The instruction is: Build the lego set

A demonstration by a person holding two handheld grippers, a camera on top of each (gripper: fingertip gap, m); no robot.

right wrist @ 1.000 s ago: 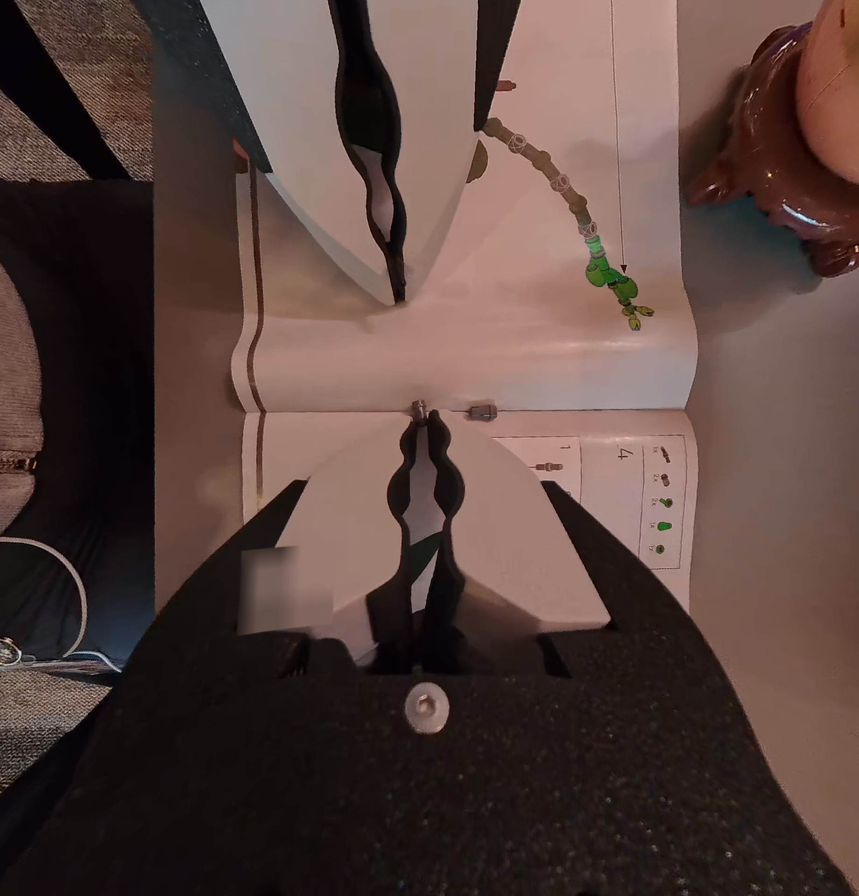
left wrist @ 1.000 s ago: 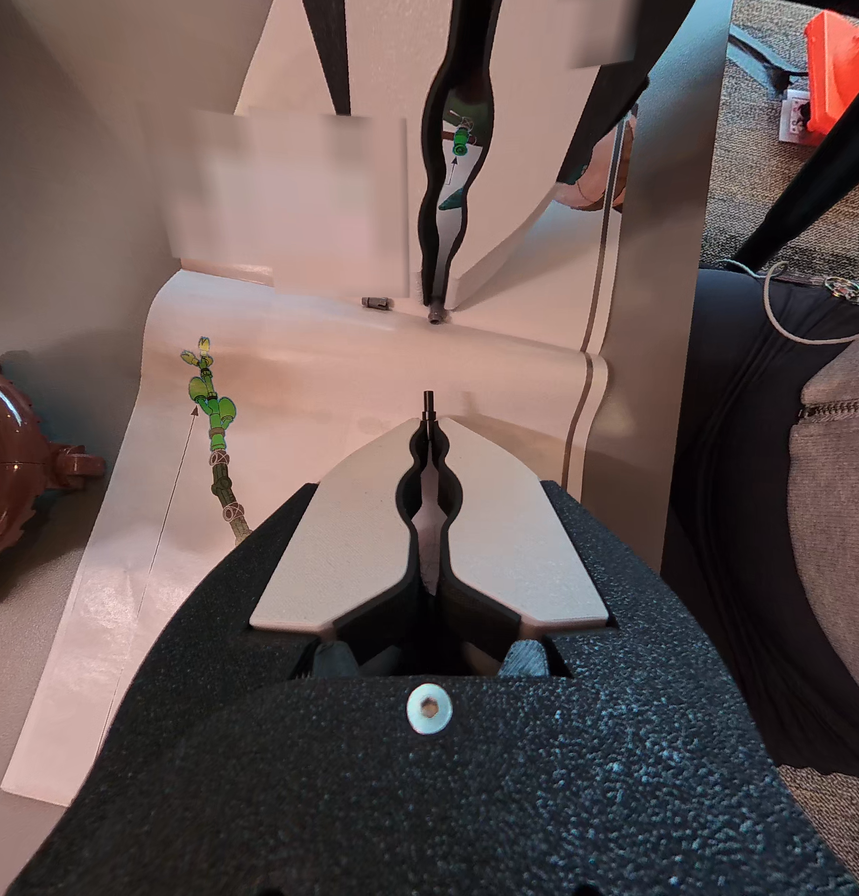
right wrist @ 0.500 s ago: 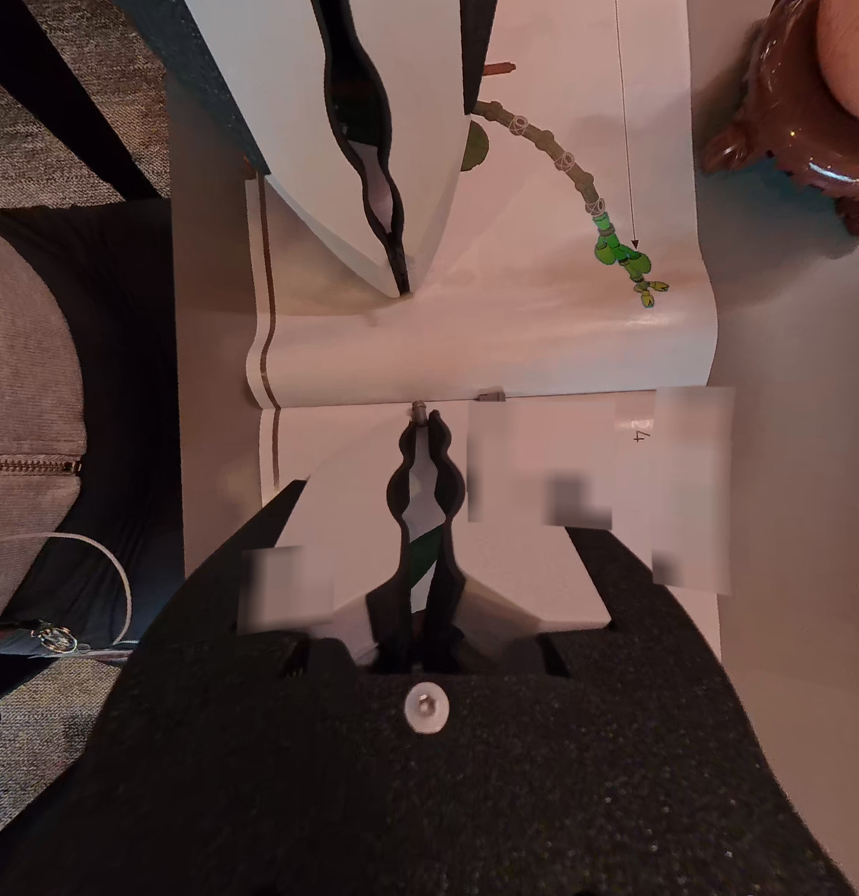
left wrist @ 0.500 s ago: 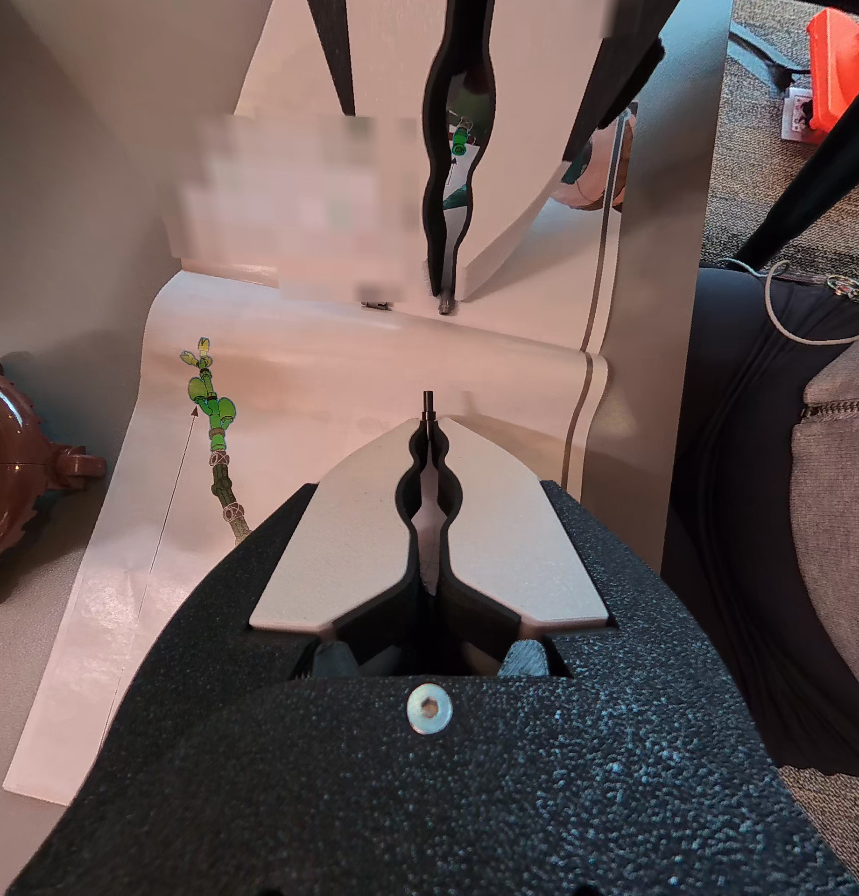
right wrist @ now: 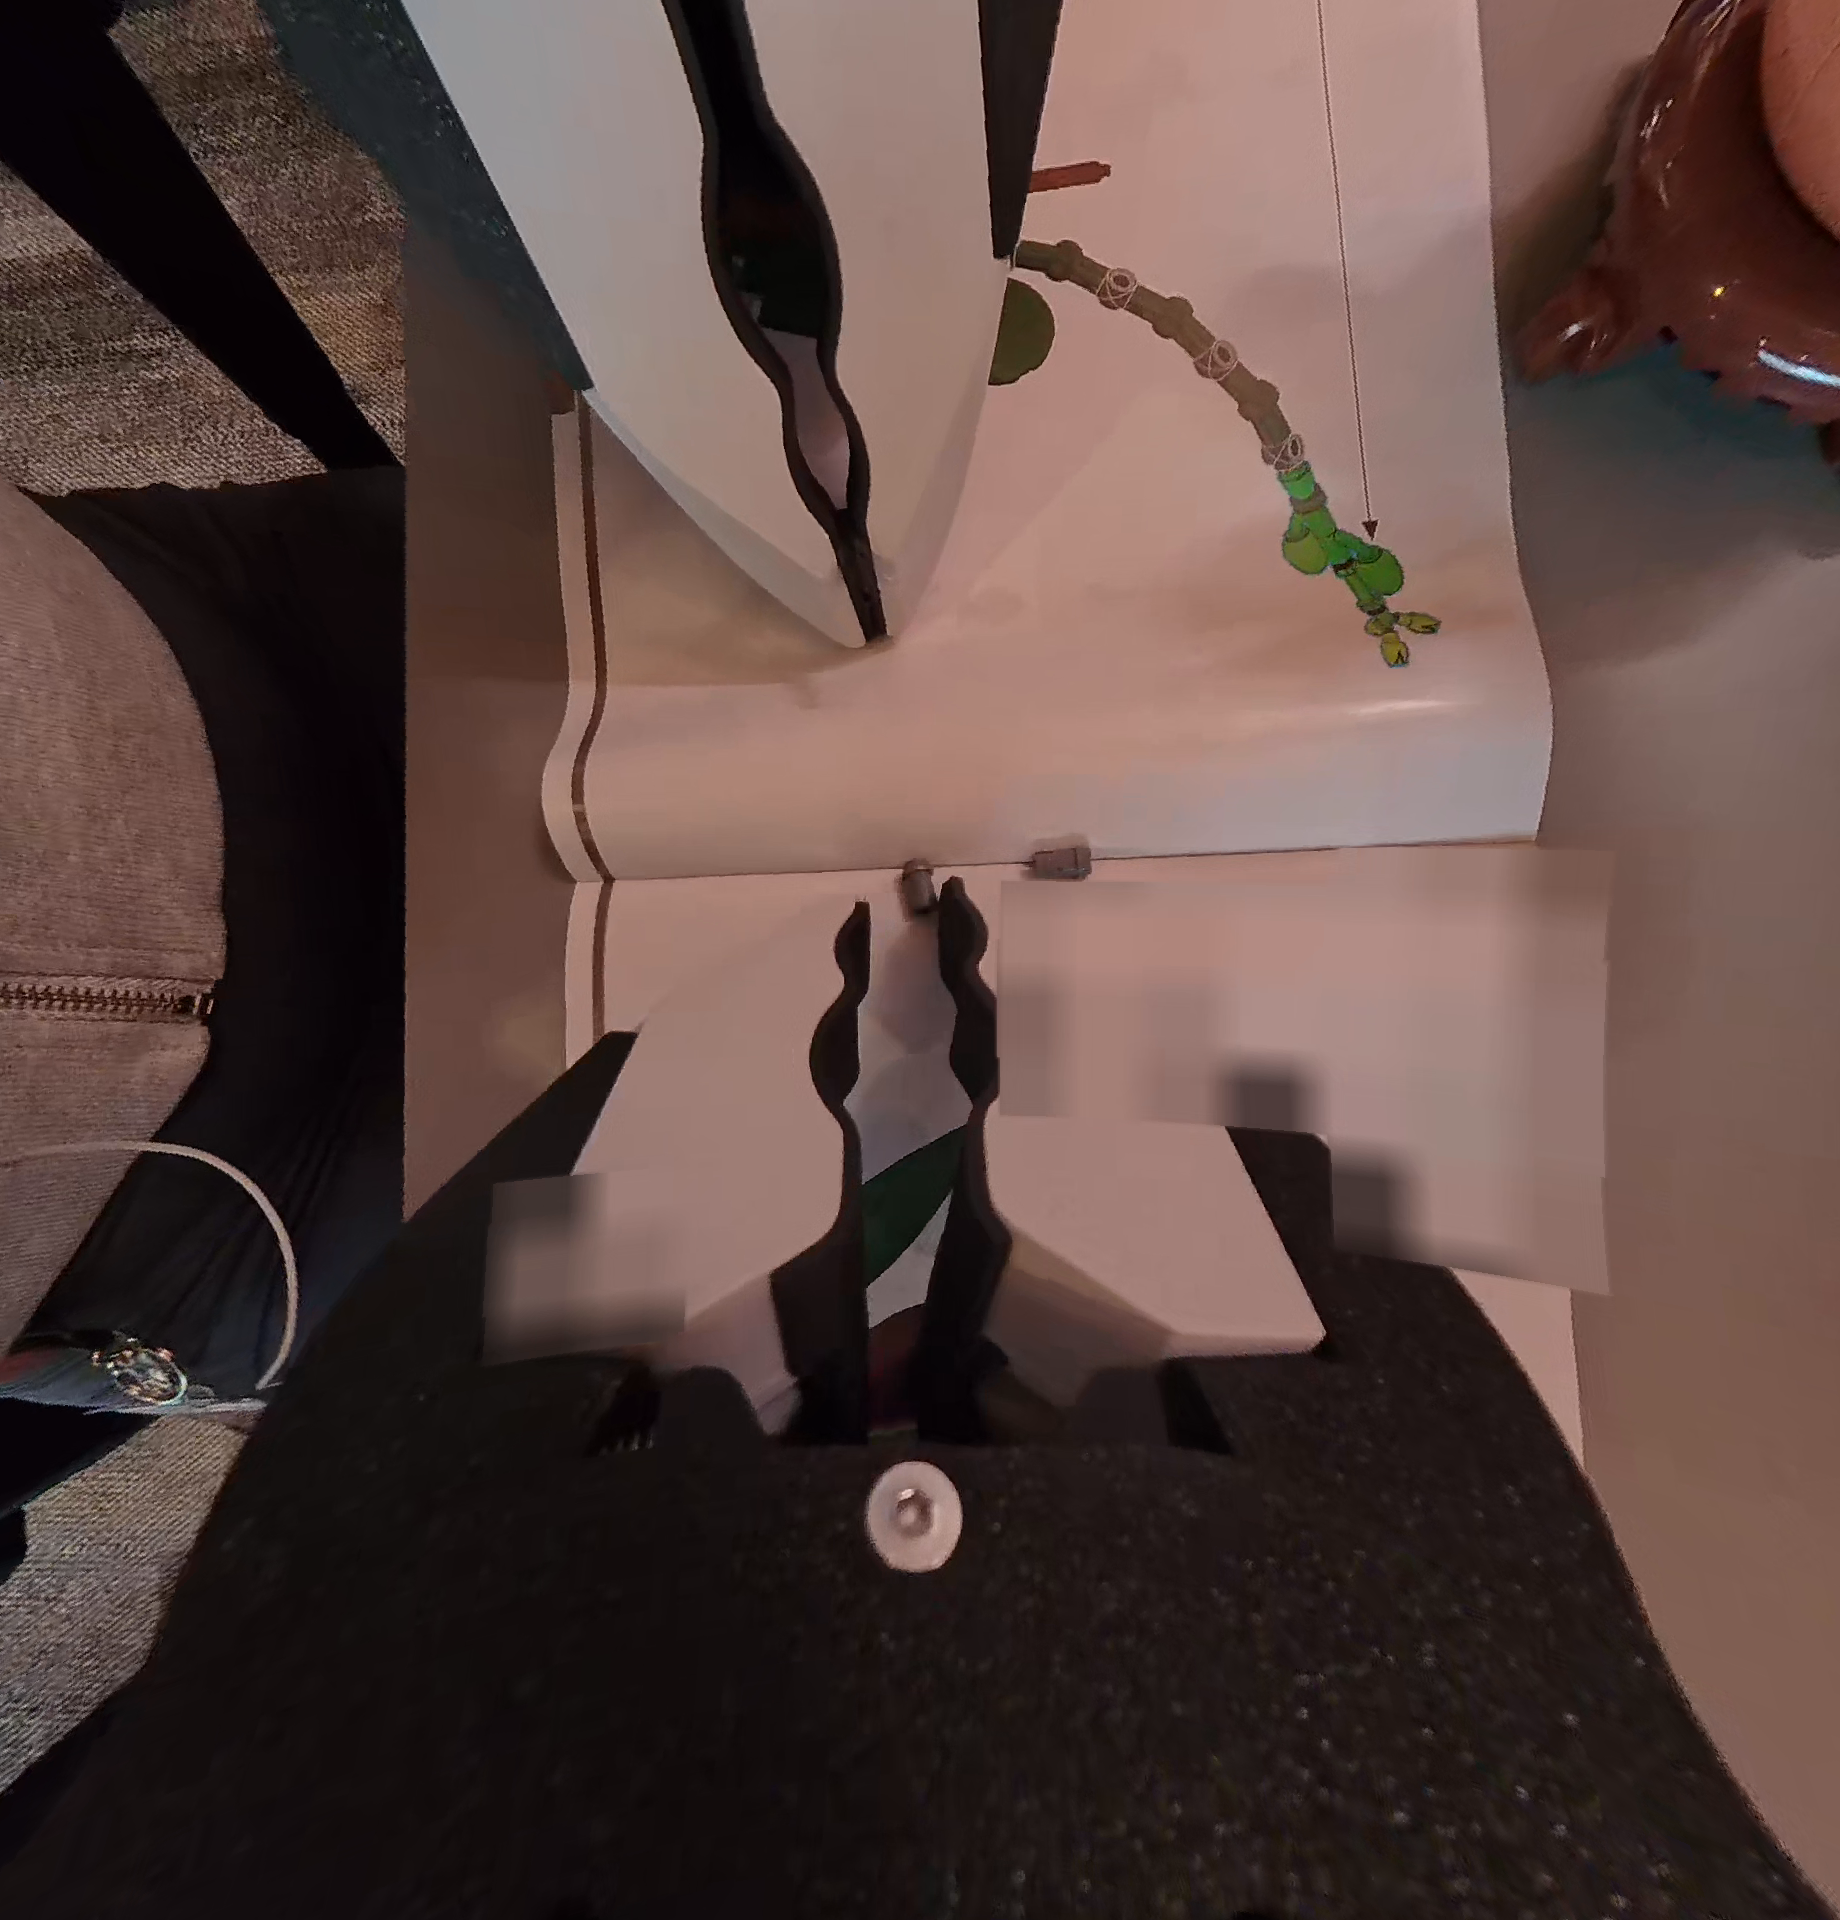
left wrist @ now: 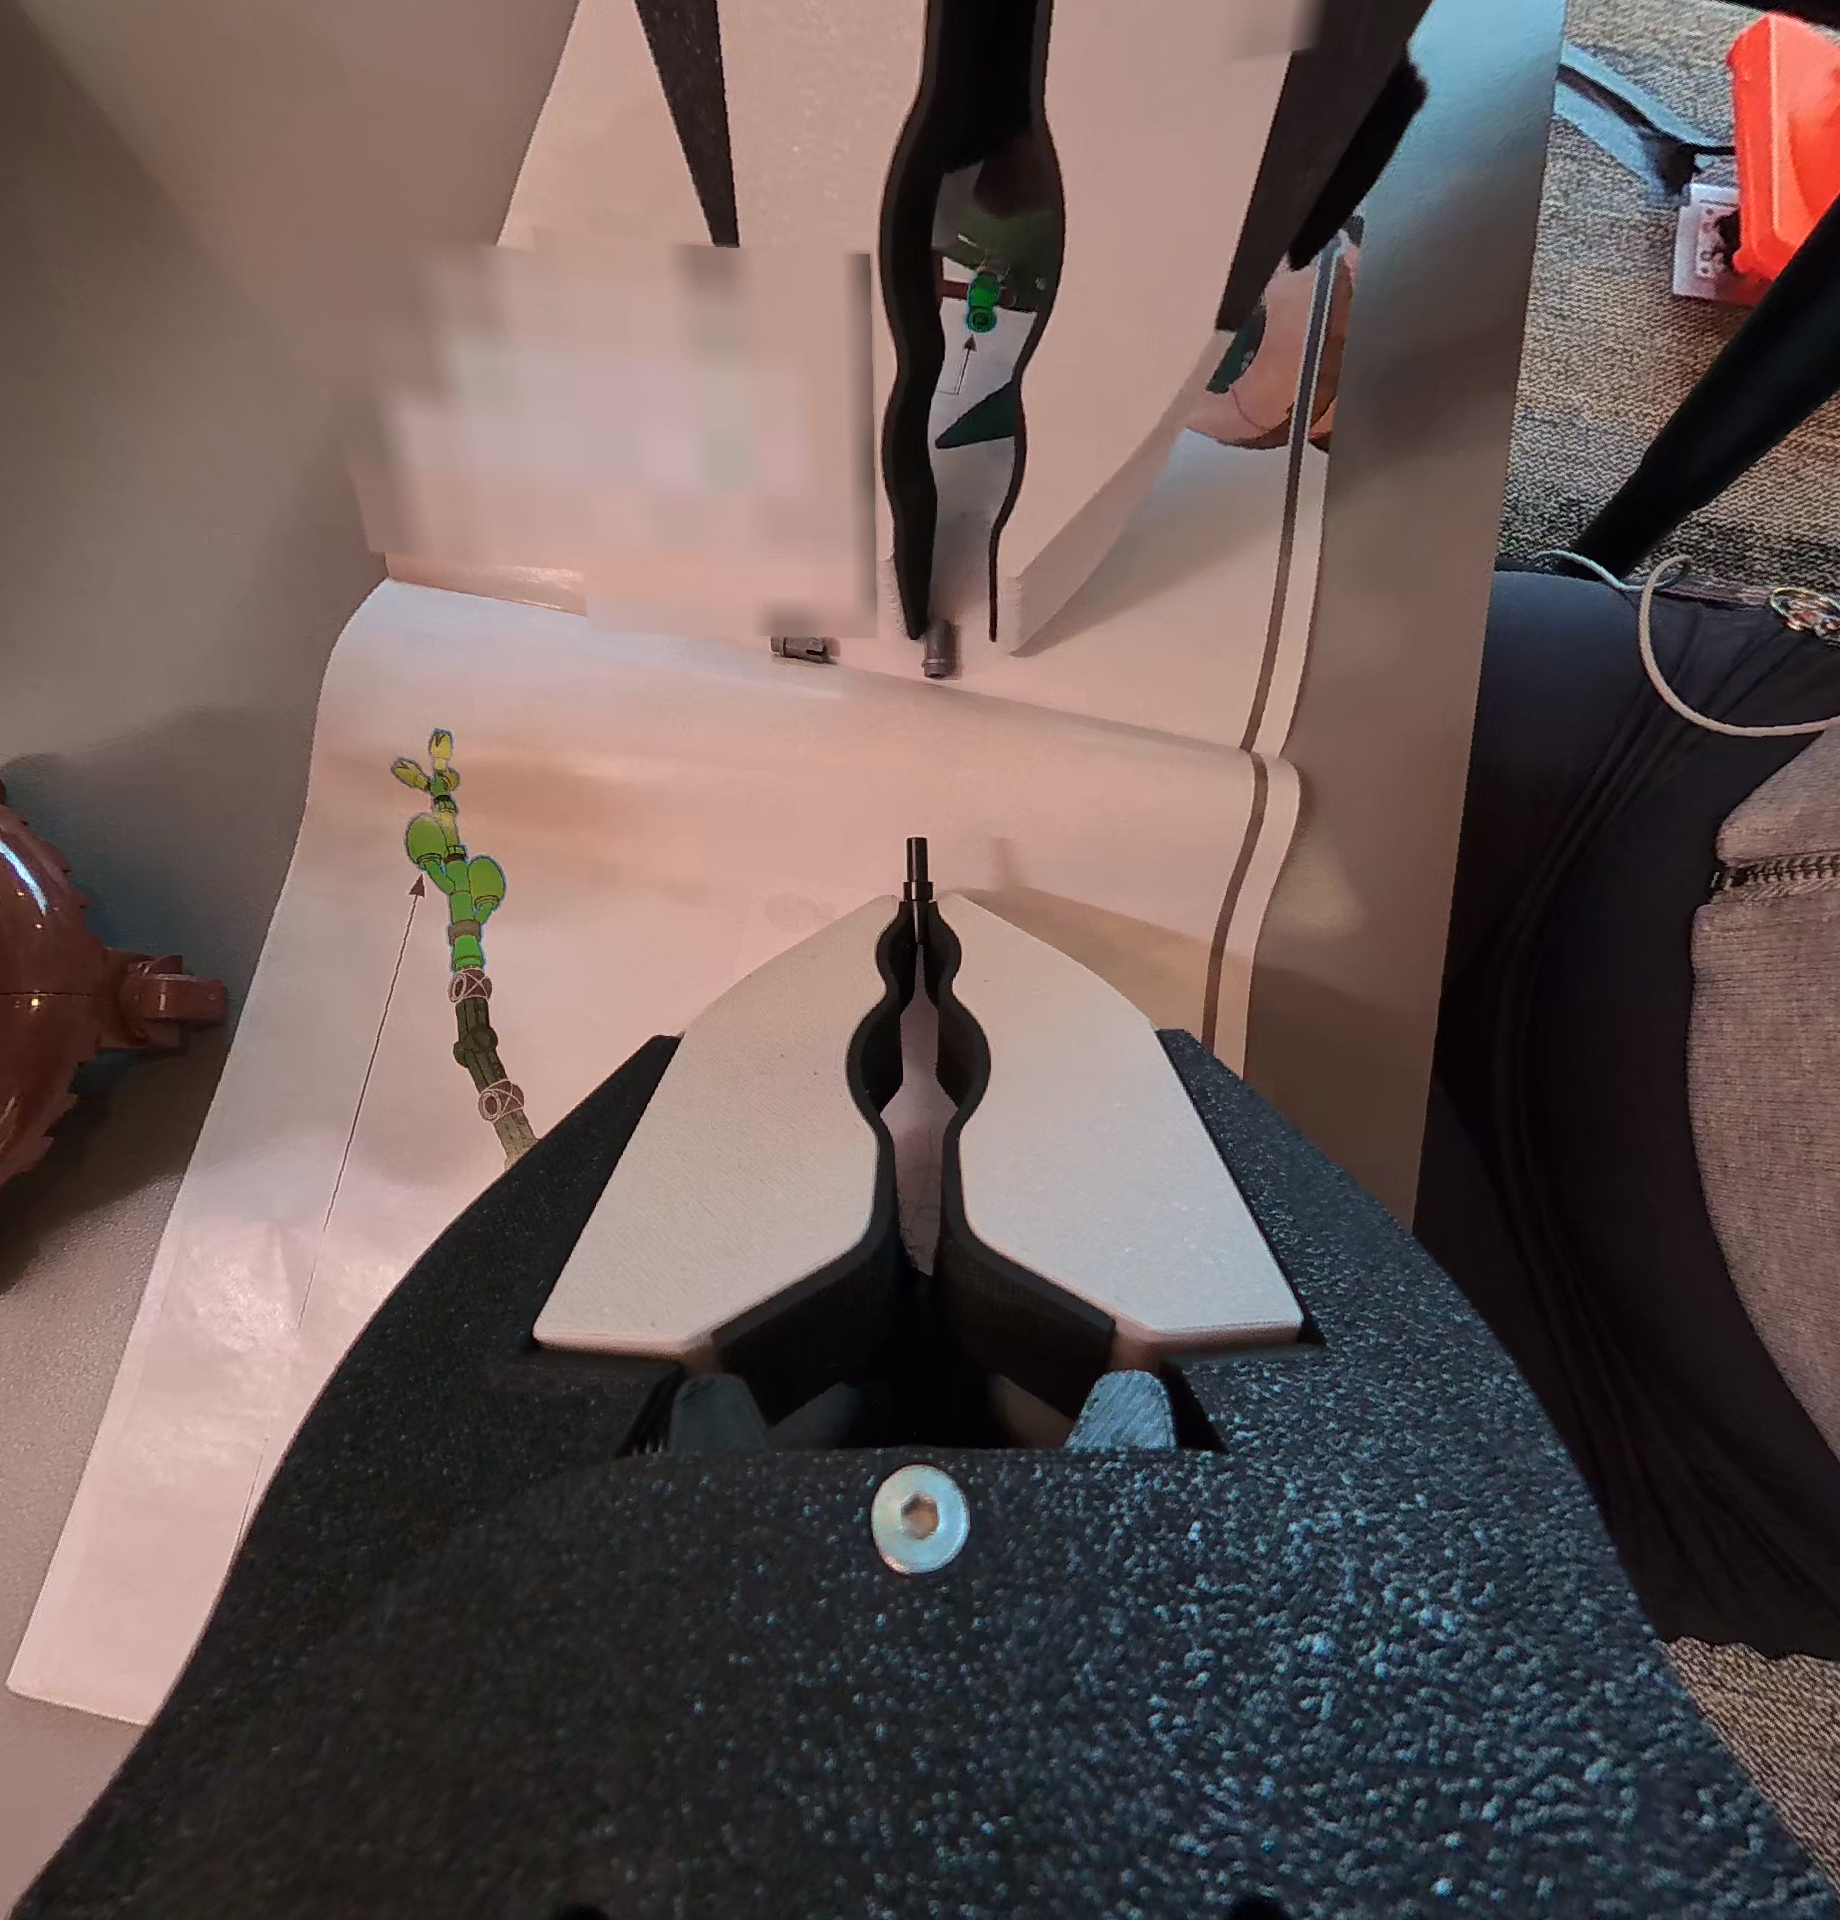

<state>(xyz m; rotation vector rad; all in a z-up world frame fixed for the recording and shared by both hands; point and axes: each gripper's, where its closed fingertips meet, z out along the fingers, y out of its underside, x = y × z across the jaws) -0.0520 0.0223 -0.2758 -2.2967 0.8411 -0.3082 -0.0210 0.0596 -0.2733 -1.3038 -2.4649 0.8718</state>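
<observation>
Left gripper (left wrist: 917, 914): pinched on black pin (left wrist: 915, 871) at its tips. Right gripper (right wrist: 903, 912): narrowly parted, grey peg (right wrist: 917, 889) loose between tips on booklet (right wrist: 1103, 748); second peg (right wrist: 1059, 860) just right.

Glossy paper is seen in the open booklet (left wrist: 687, 831). A grainy matt black plastic is shown on the left gripper (left wrist: 917, 902) body, with smooth matt pale fingers (left wrist: 791, 1091) and a metal screw (left wrist: 920, 1519). The brown pot (left wrist: 12, 987) looks glossy; the carpet (left wrist: 1622, 312) looks rough.
</observation>
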